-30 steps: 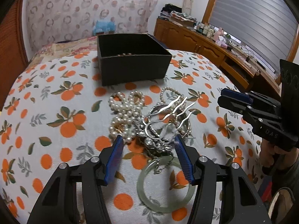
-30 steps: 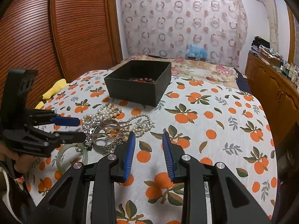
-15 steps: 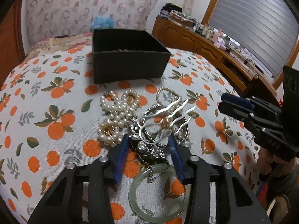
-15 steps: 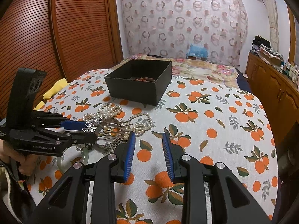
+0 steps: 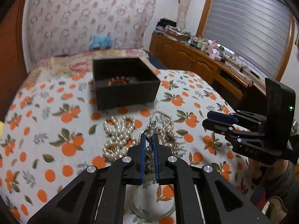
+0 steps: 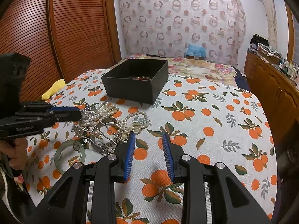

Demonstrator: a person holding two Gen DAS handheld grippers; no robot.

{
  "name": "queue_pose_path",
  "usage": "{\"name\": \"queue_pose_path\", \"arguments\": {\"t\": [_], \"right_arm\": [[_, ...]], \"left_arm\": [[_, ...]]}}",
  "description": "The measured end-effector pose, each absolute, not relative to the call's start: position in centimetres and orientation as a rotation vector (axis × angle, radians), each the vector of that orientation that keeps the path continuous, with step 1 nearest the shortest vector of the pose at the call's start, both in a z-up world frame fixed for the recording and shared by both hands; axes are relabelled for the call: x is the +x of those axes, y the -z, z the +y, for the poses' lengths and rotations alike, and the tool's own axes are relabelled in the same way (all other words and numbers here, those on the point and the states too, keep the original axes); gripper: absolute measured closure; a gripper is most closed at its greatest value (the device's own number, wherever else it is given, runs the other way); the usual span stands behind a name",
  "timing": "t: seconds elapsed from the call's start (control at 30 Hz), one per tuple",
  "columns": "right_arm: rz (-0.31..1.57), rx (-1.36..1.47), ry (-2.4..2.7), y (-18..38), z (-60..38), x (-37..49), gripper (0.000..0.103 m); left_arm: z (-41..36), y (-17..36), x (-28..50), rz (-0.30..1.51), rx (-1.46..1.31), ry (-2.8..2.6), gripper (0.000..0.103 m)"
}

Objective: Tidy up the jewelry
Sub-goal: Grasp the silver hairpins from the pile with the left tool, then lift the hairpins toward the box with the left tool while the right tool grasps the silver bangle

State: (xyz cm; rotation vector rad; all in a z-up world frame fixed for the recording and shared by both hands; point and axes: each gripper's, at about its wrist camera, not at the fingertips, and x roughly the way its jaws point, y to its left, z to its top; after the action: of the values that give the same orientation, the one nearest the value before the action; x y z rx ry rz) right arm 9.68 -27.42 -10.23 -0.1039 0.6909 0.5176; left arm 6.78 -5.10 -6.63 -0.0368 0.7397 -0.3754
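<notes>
My left gripper [image 5: 149, 136] is shut on a silver chain [image 5: 149, 146] that rises out of the jewelry pile. The chain trails down toward a pale green jade bangle [image 5: 149, 211]. In the right wrist view that left gripper [image 6: 74, 112] is at the left edge of the pile, above a silver hair comb [image 6: 93, 123], and the bangle [image 6: 70, 156] lies on the cloth. Pearl strands [image 5: 119, 132] lie just beyond. A black box [image 5: 127, 95] with red beads [image 5: 117, 81] inside stands farther back. My right gripper [image 6: 147, 138] is open over bare cloth, right of the pile.
The table wears a white cloth printed with oranges [image 6: 205, 123]. A yellow cloth [image 6: 54, 89] lies at its far left edge. A bed [image 6: 196, 65] stands behind the table. A wooden cabinet [image 5: 196, 61] runs along the right, and a slatted wooden door [image 6: 74, 28] along the left.
The left jaws have closed from wide apart onto the silver chain, and the gripper has risen a little. The right gripper has stayed put.
</notes>
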Motion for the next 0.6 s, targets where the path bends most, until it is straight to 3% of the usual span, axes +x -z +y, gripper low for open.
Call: {"name": "queue_pose_path", "arguments": {"t": [0.6], "right_arm": [[0.69,-0.113,-0.562,9.9,-25.6,9.7,0.071]], "left_arm": [[-1.8,3.1,6.9,0.646,0.024,0.25,0.097]]}}
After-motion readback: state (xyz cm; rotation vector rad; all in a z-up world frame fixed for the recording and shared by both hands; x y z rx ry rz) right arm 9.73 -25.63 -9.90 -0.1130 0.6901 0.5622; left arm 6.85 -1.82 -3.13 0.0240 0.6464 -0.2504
